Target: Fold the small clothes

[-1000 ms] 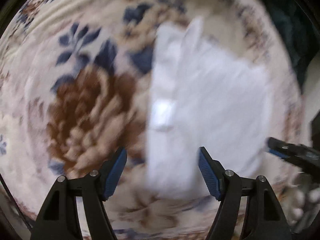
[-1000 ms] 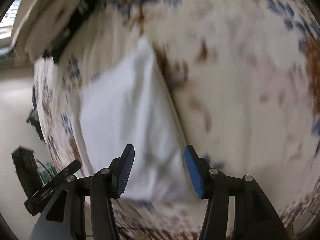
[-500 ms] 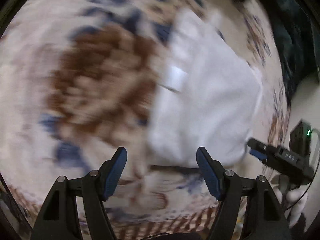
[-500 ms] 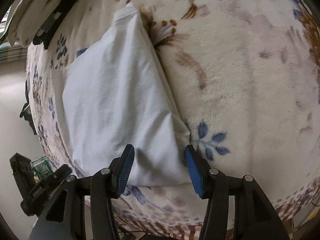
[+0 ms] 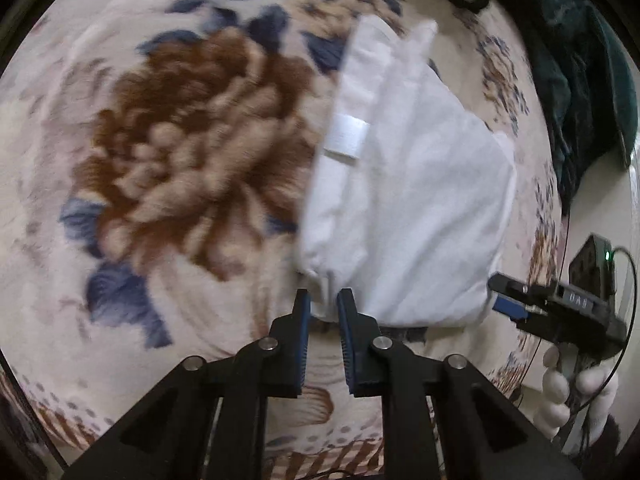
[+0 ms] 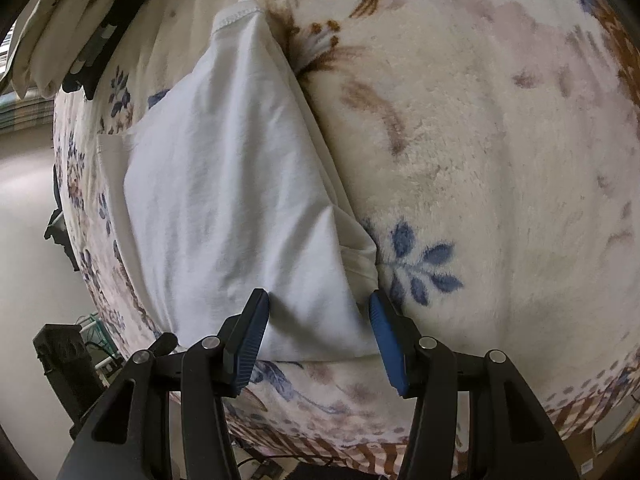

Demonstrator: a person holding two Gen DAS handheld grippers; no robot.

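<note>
A white garment (image 5: 404, 200) lies partly folded on a floral fleece blanket (image 5: 180, 152). It has a white label on its left hem. My left gripper (image 5: 323, 306) is shut on the garment's near left corner. In the right wrist view the same garment (image 6: 232, 184) lies to the left of centre. My right gripper (image 6: 318, 320) is open, its blue pads on either side of the garment's near edge. The right gripper also shows at the right edge of the left wrist view (image 5: 516, 304).
The blanket's near edge (image 6: 360, 444) drops off just in front of both grippers. Dark teal cloth (image 5: 580, 72) lies at the far right. Beige and black clothes (image 6: 68, 32) lie at the far left. A black device with a green light (image 5: 596, 264) stands beyond the edge.
My left gripper has closed from wide open onto the garment's near left corner. My right gripper stays open and has come nearer to the garment's near edge.
</note>
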